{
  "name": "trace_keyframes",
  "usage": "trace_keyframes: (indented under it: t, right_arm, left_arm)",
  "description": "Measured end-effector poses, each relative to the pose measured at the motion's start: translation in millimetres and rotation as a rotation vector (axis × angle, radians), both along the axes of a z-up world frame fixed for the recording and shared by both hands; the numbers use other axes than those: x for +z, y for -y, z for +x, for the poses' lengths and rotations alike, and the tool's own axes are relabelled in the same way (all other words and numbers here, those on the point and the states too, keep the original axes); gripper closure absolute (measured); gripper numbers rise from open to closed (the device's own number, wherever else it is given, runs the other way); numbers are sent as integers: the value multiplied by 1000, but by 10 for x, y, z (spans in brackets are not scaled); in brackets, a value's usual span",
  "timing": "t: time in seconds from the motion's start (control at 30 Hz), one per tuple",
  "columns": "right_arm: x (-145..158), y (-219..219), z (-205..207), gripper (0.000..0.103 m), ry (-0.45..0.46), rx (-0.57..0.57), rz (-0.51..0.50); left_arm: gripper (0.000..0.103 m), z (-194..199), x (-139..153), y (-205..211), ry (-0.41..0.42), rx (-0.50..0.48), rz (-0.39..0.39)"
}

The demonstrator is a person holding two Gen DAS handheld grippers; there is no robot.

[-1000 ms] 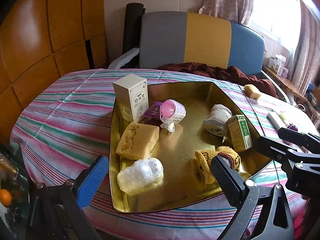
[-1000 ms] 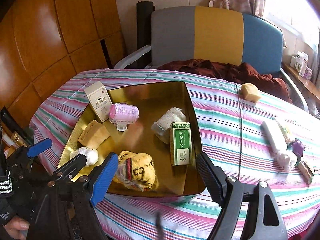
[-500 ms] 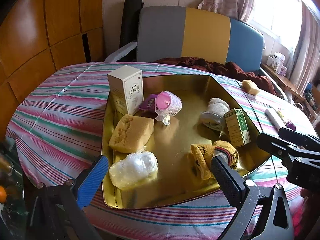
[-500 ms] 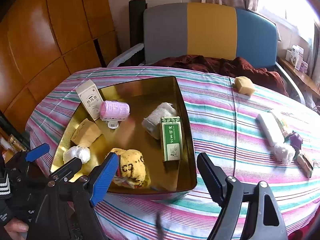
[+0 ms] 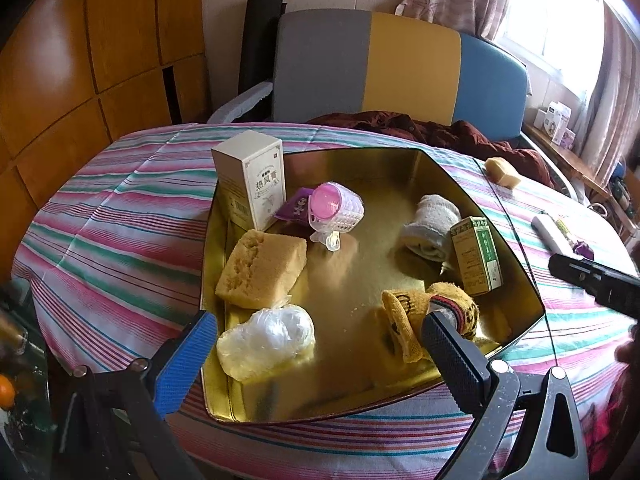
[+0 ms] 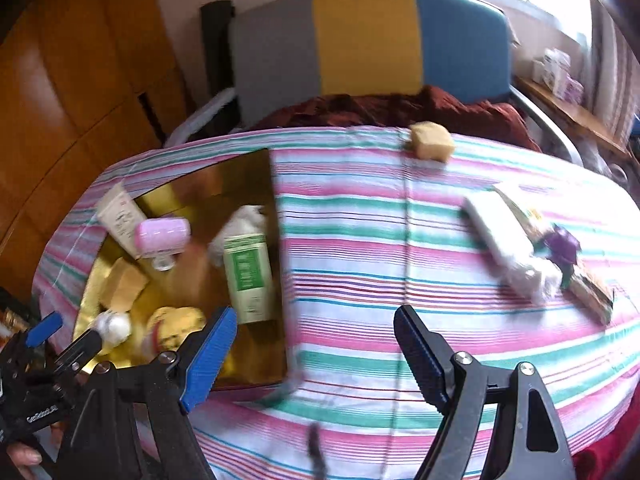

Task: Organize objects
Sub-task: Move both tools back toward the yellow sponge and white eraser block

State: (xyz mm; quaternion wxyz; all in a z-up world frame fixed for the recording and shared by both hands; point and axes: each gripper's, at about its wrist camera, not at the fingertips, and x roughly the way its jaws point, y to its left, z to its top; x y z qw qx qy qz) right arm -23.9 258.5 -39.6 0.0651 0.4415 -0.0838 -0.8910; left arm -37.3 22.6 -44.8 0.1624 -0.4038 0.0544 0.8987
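Note:
A gold tray (image 5: 496, 216) on the striped table holds a white box (image 5: 252, 178), a pink roller (image 5: 336, 208), a yellow sponge (image 5: 260, 266), a plastic-wrapped bundle (image 5: 266, 336), a rolled white cloth (image 5: 430, 222), a green box (image 5: 478, 256) and a yellow sock (image 5: 452, 312). My left gripper (image 5: 316, 356) is open and empty over the tray's near edge. My right gripper (image 6: 316, 354) is open and empty over the cloth right of the tray (image 6: 272, 184). A sponge (image 6: 432, 141), a white stick (image 6: 500, 236) and a purple item (image 6: 562, 245) lie on the table.
A grey, yellow and blue chair (image 5: 400, 68) with dark red cloth (image 5: 432, 130) stands behind the table. Wooden panels (image 5: 100, 48) are at the left. A shelf with small boxes (image 5: 558, 124) is at the right, by the window.
My right gripper has swung right, away from the tray, toward the loose items on the table; its view is blurred. My left gripper has edged closer over the tray. Both stay open.

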Motion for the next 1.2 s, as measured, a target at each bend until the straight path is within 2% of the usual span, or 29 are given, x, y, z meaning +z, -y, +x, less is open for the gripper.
trace_keyframes:
  t: [0.13,0.33,0.5,0.73,0.97,1.07,1.2]
  right_arm:
    - [-80,-213,-48,21,40,-36,-10]
    - [-60,-507,-222,21,67,-45,35]
    - [-52,-852,-525,21,79,-60,107]
    - [-327,-1393,-988,21,131,-97,161]
    - [-623,-1628,-1295,21,170,-60,111]
    - [-736,-1684,-1372,21,183,-77,119]
    - [-881,-1771,-1410,21,214,-71,60]
  left_arm:
    - [0,-5,-24,-32,8,-12,-4]
    - [0,-18,-2,-45,3,-18,4]
    - [0,-28,29,-61,-3,-33,12]
    - [0,-60,135,-127,-14,-106,59]
    - [0,-161,285,-257,-37,-133,81]
    - [0,-223,359,-352,-49,-155,90]
    - [0,-308,407,-545,-43,-205,92]
